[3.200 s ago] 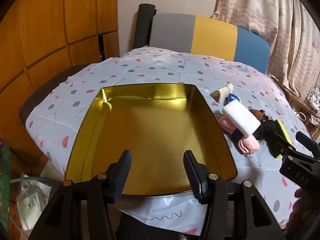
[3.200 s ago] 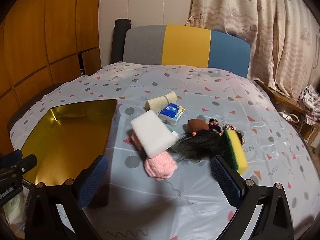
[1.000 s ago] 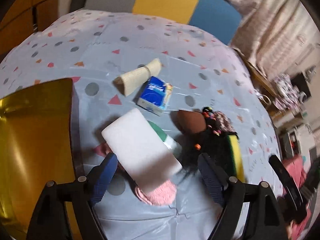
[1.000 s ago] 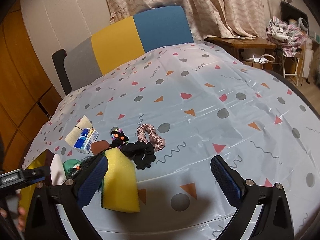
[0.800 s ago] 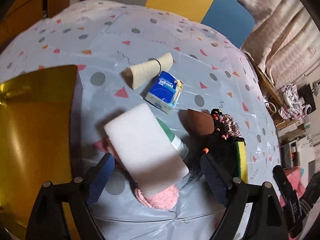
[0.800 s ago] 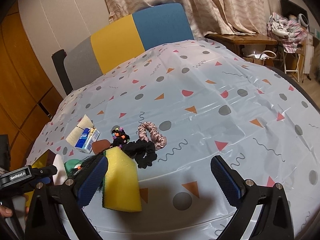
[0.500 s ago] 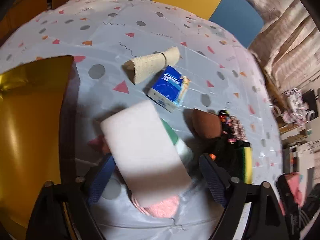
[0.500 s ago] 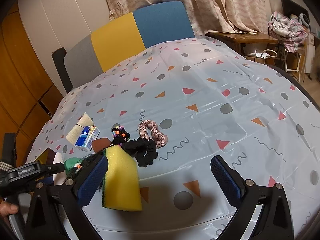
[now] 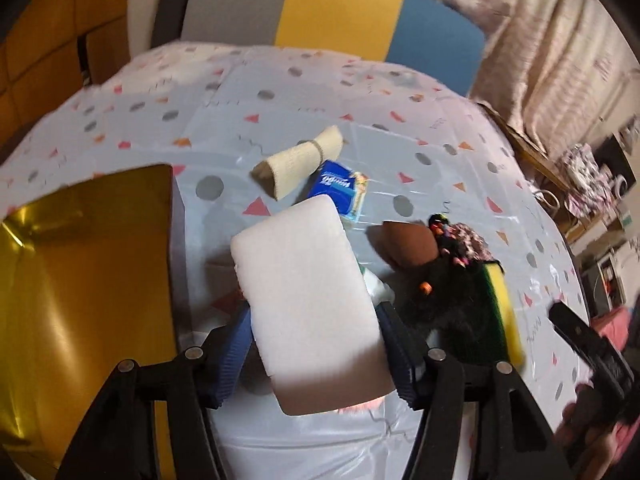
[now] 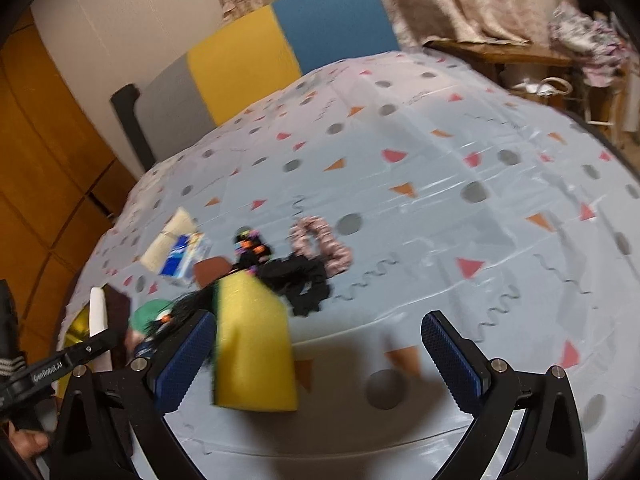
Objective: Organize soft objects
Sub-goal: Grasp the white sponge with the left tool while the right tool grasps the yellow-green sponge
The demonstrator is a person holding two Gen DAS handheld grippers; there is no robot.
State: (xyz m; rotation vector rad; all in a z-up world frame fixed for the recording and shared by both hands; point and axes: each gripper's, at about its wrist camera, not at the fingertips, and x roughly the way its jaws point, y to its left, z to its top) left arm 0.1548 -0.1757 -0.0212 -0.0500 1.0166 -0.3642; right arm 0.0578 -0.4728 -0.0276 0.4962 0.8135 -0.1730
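My left gripper (image 9: 314, 326) is shut on the white foam sponge (image 9: 306, 292) and holds it just right of the gold tray (image 9: 84, 276). The sponge shows edge-on in the right wrist view (image 10: 97, 312). Under and behind it lie a pink fuzzy item (image 9: 358, 407), a green-capped item (image 10: 150, 312), a brown pad (image 9: 412, 242), a black hair piece (image 9: 444, 300) and a yellow-green sponge (image 10: 252, 340). My right gripper (image 10: 320, 344) is open and empty, its left finger beside the yellow sponge.
A rolled beige cloth (image 9: 300, 162) and a blue tissue pack (image 9: 338, 192) lie farther back. A pink scrunchie (image 10: 320, 242) and a black scrunchie (image 10: 304, 280) lie on the patterned tablecloth (image 10: 460, 200). A chair (image 9: 332, 28) stands behind the table.
My left gripper closed on the white sponge and raised it off the pile. My right gripper barely shifted and stays open.
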